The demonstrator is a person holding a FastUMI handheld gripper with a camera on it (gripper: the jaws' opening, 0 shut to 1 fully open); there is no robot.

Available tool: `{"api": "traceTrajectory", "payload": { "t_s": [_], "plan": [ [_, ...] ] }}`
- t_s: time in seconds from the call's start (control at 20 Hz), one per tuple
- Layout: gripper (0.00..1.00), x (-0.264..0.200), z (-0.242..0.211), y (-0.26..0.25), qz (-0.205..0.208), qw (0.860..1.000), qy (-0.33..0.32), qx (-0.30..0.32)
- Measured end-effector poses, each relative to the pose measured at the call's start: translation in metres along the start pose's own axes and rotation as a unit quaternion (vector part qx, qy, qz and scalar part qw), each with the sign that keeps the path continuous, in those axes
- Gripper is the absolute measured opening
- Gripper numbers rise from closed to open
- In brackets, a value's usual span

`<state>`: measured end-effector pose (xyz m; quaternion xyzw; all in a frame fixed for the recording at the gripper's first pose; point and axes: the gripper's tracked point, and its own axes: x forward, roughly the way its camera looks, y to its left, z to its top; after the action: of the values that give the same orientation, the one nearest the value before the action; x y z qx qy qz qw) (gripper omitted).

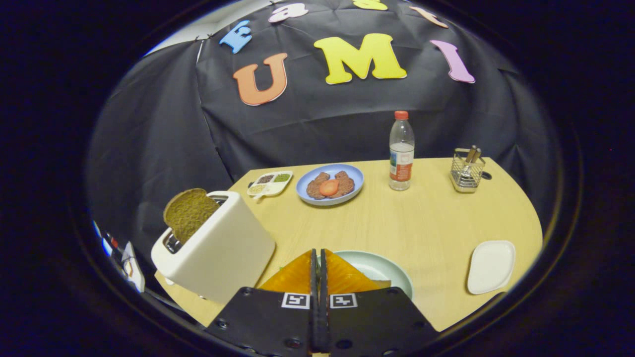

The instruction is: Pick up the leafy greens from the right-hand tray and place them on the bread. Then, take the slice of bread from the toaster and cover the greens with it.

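With tongs (318, 267) closed: 1 toaster (218, 248), 2 patties (330, 184).

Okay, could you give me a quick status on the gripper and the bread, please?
Gripper shut, empty, over pale green plate. Bread slice upright in toaster, just ahead of the fingers. White tray bare. Nothing in the way.

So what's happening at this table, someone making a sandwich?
Looks that way. A hand-held gripper hangs over a pale green plate at the near edge of the wooden table, its fingers closed together with nothing visibly between them. A slice of brown bread stands up out of the white toaster just to their left. The white tray to the right looks bare. Farther back sit a blue plate with patties and a tomato slice, and a water bottle.
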<state>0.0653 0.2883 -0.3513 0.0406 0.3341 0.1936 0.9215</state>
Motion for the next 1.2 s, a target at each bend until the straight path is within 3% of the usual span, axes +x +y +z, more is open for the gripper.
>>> {"api": "traceTrajectory", "payload": {
  "t_s": [0.25,0.5,0.85,0.95,1.2],
  "plan": [
    [0.0,0.015,-0.01,-0.031,-0.019,1.0,0.008,0.001],
    [0.0,0.037,-0.033,-0.046,-0.006,0.999,0.036,-0.008],
    [0.02,0.049,-0.033,-0.063,-0.011,0.999,0.033,-0.034],
    [0.11,0.048,-0.033,-0.067,-0.011,0.999,0.032,-0.032],
    [0.78,0.021,-0.011,-0.071,-0.013,0.999,0.001,-0.032]
  ]
}}
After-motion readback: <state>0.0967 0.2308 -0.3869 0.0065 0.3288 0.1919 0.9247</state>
